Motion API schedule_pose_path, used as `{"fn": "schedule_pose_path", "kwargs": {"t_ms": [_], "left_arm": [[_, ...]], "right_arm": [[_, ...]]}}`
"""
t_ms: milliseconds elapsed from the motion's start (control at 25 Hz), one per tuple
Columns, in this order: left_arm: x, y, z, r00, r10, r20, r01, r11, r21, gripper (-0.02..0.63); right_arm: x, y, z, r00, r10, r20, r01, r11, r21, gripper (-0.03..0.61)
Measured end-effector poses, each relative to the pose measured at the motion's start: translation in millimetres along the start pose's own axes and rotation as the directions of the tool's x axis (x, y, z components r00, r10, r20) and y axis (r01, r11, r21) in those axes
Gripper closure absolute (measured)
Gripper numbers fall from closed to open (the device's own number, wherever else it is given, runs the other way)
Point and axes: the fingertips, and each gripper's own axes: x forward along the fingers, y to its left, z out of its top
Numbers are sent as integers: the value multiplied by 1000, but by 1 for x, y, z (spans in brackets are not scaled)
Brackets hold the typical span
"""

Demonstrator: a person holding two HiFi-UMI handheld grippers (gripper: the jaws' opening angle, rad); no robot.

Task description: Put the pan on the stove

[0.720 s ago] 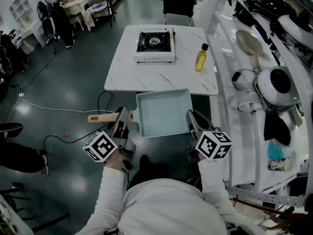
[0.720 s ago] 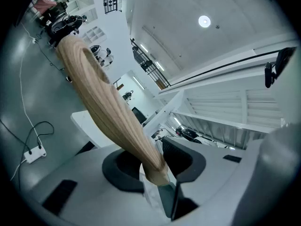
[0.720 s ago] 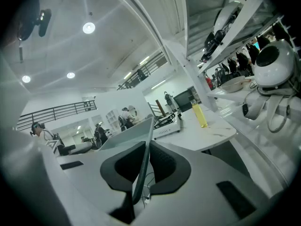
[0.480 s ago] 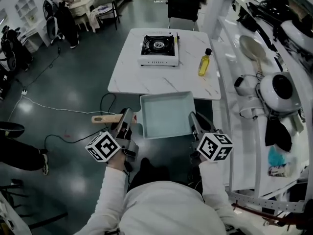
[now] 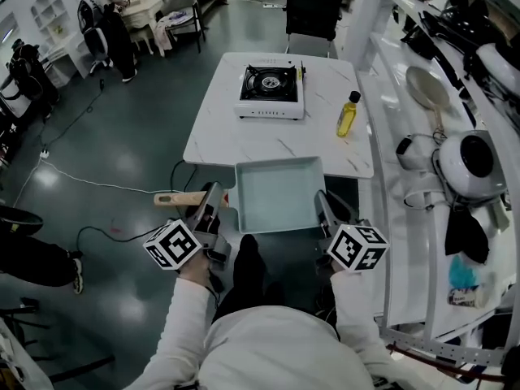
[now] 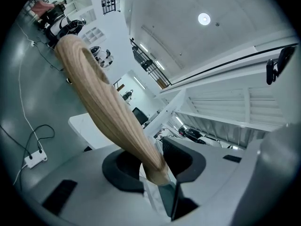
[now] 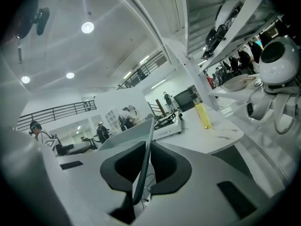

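Note:
I carry a square pale-green pan [image 5: 278, 195] in the air, just short of the near edge of the white marble table [image 5: 244, 140]. My left gripper [image 5: 218, 203] is shut on the pan's wooden handle [image 6: 110, 109], which sticks out to the left [image 5: 180, 199]. My right gripper [image 5: 322, 208] is shut on the pan's thin right wall [image 7: 144, 161]. The portable gas stove [image 5: 271, 90] sits at the table's far side with nothing on its burner. It also shows beyond the pan in the right gripper view [image 7: 168, 123].
A bottle of yellow oil [image 5: 348, 114] stands on the table right of the stove. White shelves [image 5: 455, 136] with cookware and a helmet-like appliance run along the right. A black chair [image 5: 311, 10] is behind the table. Cables [image 5: 89, 184] lie on the floor at the left.
The pan and both grippers have moved forward toward the table, which now sits lower and nearer in the head view. Both grips are unchanged.

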Motion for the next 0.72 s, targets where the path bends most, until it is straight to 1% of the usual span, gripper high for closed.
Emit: {"fn": "schedule_pose_path", "kwargs": {"t_ms": [240,400,520,720], "left_arm": [[47,27,11,1000,-9,-22,8,1000,-15,476],[87,49,22,999,-23,-38,21,999,-32,476],[119,59,34,997,-43,-56,41,998,-44,476],[168,84,61,996,-56,-76,53,998,-39,476]], "right_arm": [[42,-15,13,1000,-10,24,9,1000,15,529],[78,-25,27,999,-40,25,40,999,1,529],[107,-34,38,997,-62,34,62,998,12,529],[156,-41,55,996,-83,43,82,996,30,529]]}}
